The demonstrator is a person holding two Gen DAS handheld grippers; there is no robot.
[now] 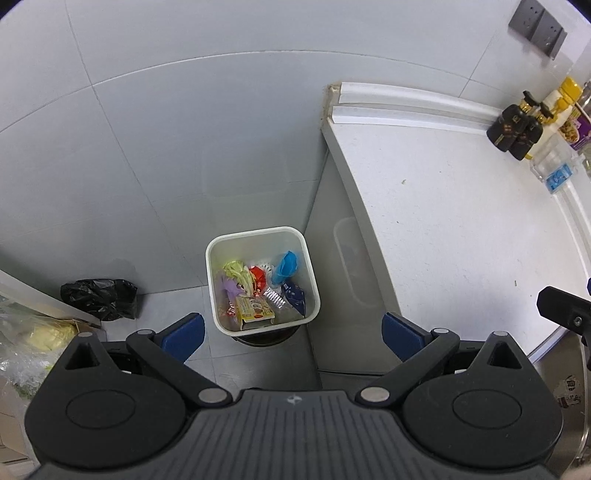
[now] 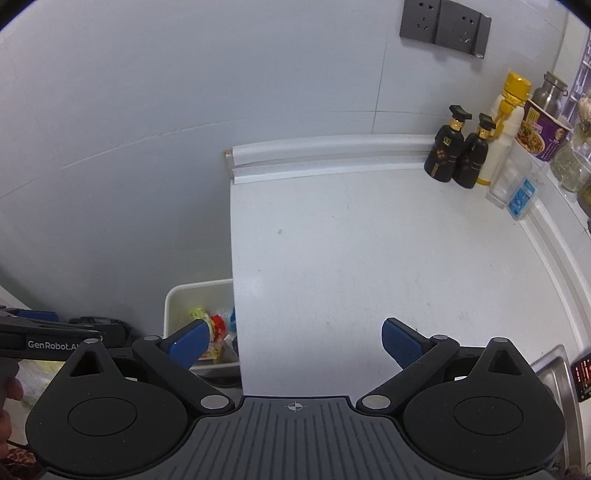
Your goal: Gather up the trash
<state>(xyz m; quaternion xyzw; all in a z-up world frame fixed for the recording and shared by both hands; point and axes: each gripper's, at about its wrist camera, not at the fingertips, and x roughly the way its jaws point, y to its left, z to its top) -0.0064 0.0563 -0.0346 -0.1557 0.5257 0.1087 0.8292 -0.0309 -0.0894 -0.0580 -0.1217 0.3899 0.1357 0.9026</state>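
Down on the floor, in the corner beside the counter's end, stands a white bin [image 1: 263, 280] holding the collected trash [image 1: 258, 291]: a crumpled green-yellow wrapper, a purple one, a red one, a blue bag, a dark blue packet, some clear crinkled plastic and a small yellow box lying near the front wall. Seen from the right wrist, the bin [image 2: 192, 295] is half hidden behind the counter edge, with only a few coloured wrappers showing. The left gripper [image 1: 291, 332] hangs above the bin with its blue pads spread wide and nothing between them. The right gripper [image 2: 293, 345] is over the white counter [image 2: 369, 258], its jaws also spread apart and holding nothing; the left tool's black body shows at that view's left edge. A crumpled black bag [image 1: 99, 298] lies on the floor to the left of the bin, against the grey wall, well apart from it. Further left, clear plastic with something pale yellow inside sits at the frame's edge. At the back right of the counter stand two dark bottles [image 2: 458, 155] touching side by side, a white bottle with a yellow cap [image 2: 504, 125] just behind them, a purple noodle cup [image 2: 543, 133], a clear box with a blue label [image 2: 517, 184] and a steel flask. Grey wall sockets [image 2: 445, 26] sit above them. A steel sink rim [image 2: 557, 373] shows at the right.
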